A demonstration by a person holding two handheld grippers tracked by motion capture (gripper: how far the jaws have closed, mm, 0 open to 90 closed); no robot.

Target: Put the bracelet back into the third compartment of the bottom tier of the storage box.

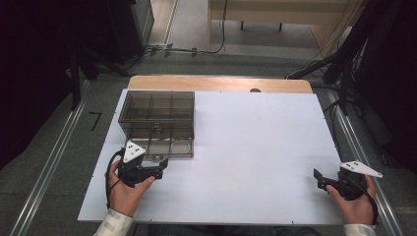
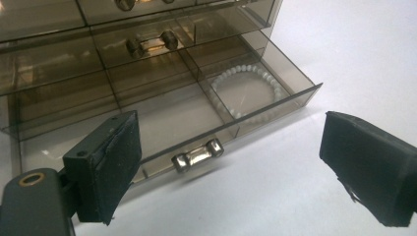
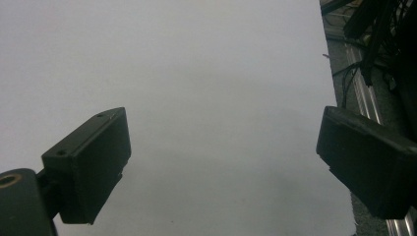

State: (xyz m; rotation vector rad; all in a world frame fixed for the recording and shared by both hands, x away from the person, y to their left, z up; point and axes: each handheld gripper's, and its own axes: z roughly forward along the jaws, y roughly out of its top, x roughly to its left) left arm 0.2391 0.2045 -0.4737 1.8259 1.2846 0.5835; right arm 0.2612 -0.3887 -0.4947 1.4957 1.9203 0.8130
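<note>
Right now my left gripper [image 2: 231, 162] hangs spread and empty just short of the pulled-out bottom drawer [image 2: 206, 118], its metal handle [image 2: 196, 155] lying between my jaws, so next I judge I must reach past it for the bead bracelet [image 2: 246, 91].

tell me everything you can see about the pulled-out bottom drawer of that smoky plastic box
The bottom drawer looks like clear smoke-tinted plastic and stands pulled part-way out of the drawer box onto the white table top. Thin dividers split it into compartments. The right-hand one holds a white bead bracelet lying flat in a ring; the wide compartment beside it looks empty. A small metal bar handle sits on its front wall. The left gripper faces that handle with jaws open, not touching it.
</note>
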